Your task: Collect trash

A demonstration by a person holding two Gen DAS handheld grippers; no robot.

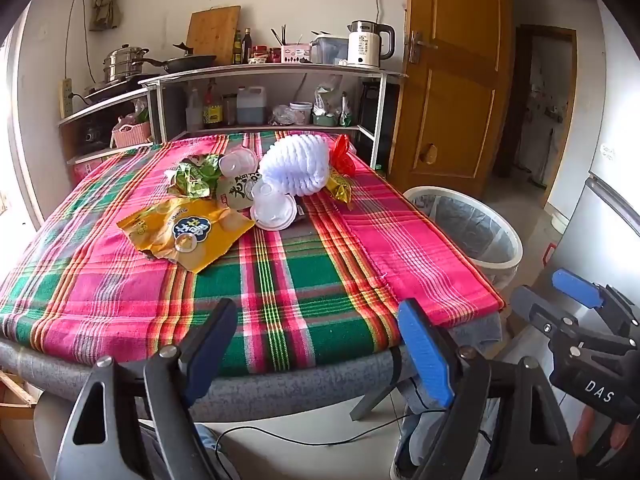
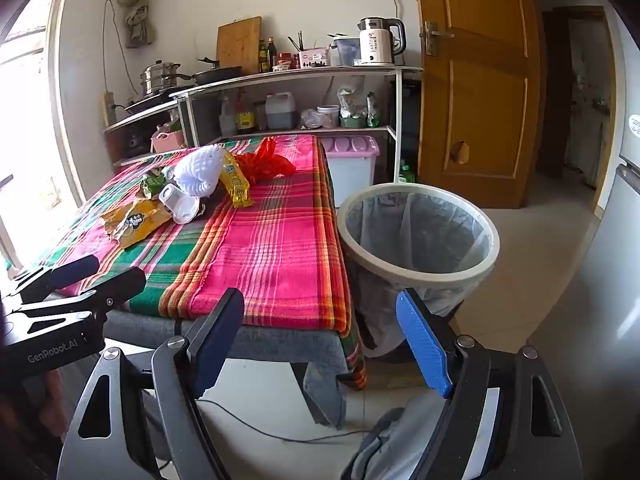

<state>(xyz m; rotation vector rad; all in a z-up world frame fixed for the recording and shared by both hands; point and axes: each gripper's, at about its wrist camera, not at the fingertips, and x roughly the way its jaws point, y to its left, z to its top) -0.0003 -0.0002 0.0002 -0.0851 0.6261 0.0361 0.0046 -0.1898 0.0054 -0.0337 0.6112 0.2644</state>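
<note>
A heap of trash lies at the far middle of the plaid-covered table: a yellow snack bag, a white foam net, white plastic cups, a green wrapper, a small yellow wrapper and a red plastic bag. A lined round bin stands on the floor by the table's right side. My left gripper hovers open over the near table edge. My right gripper is open near the table's right corner, beside the bin. Both are empty.
Behind the table a shelf unit carries a kettle, pots, bottles and a cutting board. A pink-lidded box sits behind the bin. A wooden door stands open at the right, beside a fridge. A cable runs across the floor.
</note>
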